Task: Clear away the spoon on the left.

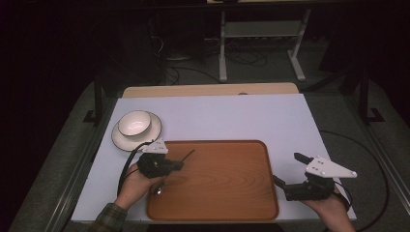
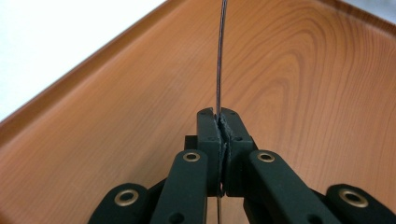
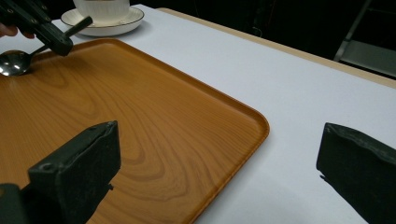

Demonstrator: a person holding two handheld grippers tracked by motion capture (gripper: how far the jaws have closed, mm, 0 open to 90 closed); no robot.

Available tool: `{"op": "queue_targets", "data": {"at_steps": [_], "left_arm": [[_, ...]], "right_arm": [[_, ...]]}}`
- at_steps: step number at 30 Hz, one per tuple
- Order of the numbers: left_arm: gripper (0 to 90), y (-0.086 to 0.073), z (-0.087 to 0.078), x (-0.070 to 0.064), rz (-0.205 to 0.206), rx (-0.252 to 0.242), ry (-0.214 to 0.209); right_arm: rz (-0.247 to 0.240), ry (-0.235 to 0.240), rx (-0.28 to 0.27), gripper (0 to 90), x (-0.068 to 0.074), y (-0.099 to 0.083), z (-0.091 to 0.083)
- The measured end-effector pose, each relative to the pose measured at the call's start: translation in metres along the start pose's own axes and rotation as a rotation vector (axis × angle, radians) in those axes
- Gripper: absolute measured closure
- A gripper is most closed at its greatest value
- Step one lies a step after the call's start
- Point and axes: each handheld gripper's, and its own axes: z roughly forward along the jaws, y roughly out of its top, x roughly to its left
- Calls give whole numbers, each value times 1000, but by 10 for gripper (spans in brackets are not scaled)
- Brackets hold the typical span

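Evidently light, stiff and slippery, the thin polished metal spoon [image 1: 167, 175] sits pinched mid-handle by the clenched left gripper [image 1: 180, 165] over the wooden tray [image 1: 227, 193], while the right gripper [image 1: 286, 170] gapes empty.

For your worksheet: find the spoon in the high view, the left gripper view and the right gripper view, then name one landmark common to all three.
High view: the spoon lies left of centre, held by the left gripper.
Left gripper view: its thin handle runs up from the shut jaws, edge-on.
Right gripper view: its bowl is at the upper left.
Shared landmark: the wooden tray.
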Motion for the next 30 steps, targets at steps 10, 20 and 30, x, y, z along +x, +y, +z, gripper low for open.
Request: {"op": "queue_targets", "data": {"at_steps": [10,20,30], "left_arm": [[865,0,13,-3,25,62,-21],[841,-1,20,-6,42,97,-38],[792,0,19,-6,50,86,-31]], "right_arm": [[-3,2,1,15,0,-1,0],[-4,5,2,16,0,0,0],[-1,1,1,16,0,-1,-1]]}}
